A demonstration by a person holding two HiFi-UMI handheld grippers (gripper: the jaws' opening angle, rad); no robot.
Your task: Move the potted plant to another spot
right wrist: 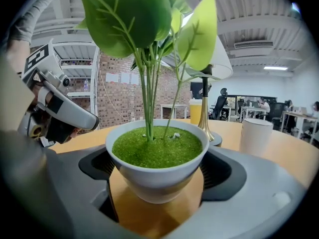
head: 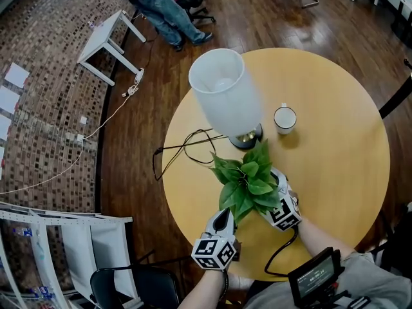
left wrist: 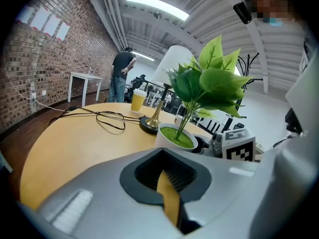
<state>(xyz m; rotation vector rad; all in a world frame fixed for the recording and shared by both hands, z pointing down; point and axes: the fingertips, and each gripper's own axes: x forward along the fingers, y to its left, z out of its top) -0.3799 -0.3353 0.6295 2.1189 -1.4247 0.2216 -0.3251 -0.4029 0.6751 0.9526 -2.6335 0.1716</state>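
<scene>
The potted plant point(head: 248, 182), green leaves in a white bowl-shaped pot point(right wrist: 157, 171), stands near the front of the round yellow table point(head: 335, 172). My right gripper point(head: 275, 180) reaches in from the right. In the right gripper view its jaws sit on both sides of the pot, shut on it point(right wrist: 157, 183). My left gripper point(head: 223, 216) is just left of the plant and a little nearer to me. Its jaws are shut with nothing between them point(left wrist: 167, 183), and the pot point(left wrist: 172, 137) is apart from them, straight ahead.
Behind the plant stands a table lamp point(head: 225, 95) with a white shade, its black cable point(head: 183, 148) looping to the left. A white cup point(head: 284, 119) is right of the lamp. A person point(head: 170, 11) and a white side table point(head: 106, 40) are far off on the floor.
</scene>
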